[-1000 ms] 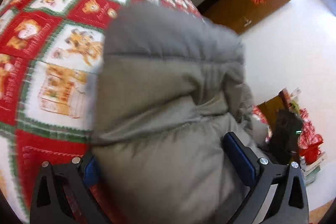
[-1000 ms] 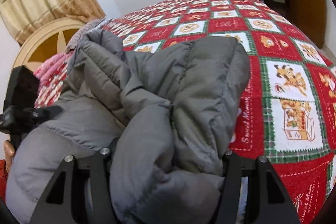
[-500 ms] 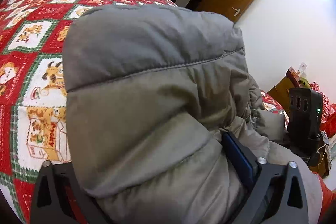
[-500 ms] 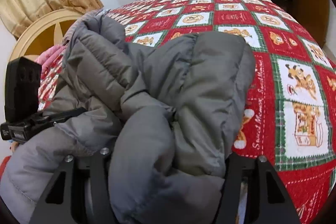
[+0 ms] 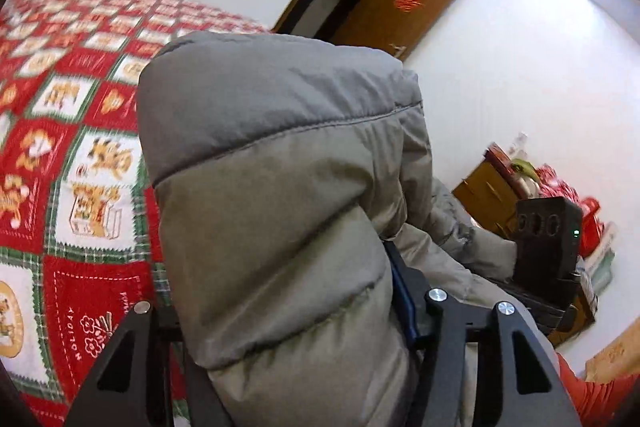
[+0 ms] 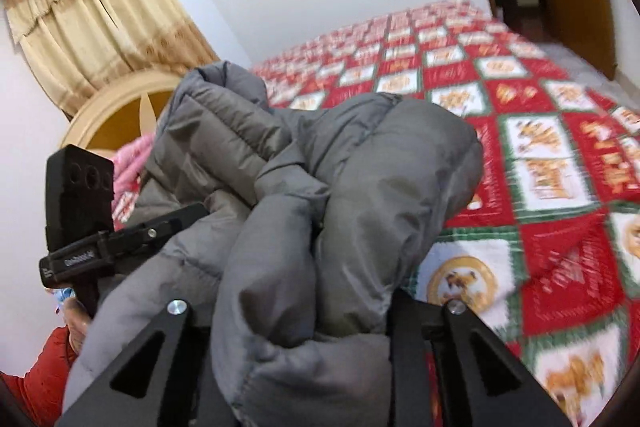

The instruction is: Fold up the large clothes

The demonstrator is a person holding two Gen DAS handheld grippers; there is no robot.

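Grey down jacket held bundled above the bed.
Nearest, the left gripper (image 5: pixel 288 311) and right gripper (image 6: pixel 316 303) each clamped a thick fold of the jacket (image 6: pixel 360 195); beyond lay the quilt (image 6: pixel 540 167). Lowering both grips evenly would likely keep the fold square.

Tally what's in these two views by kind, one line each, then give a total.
Grey puffer jackets: 1
Grippers, the left gripper and the right gripper, each shut on the jacket: 2
Red patchwork bedspreads: 1
Wooden doors: 1
Beige curtains: 1
Total: 6
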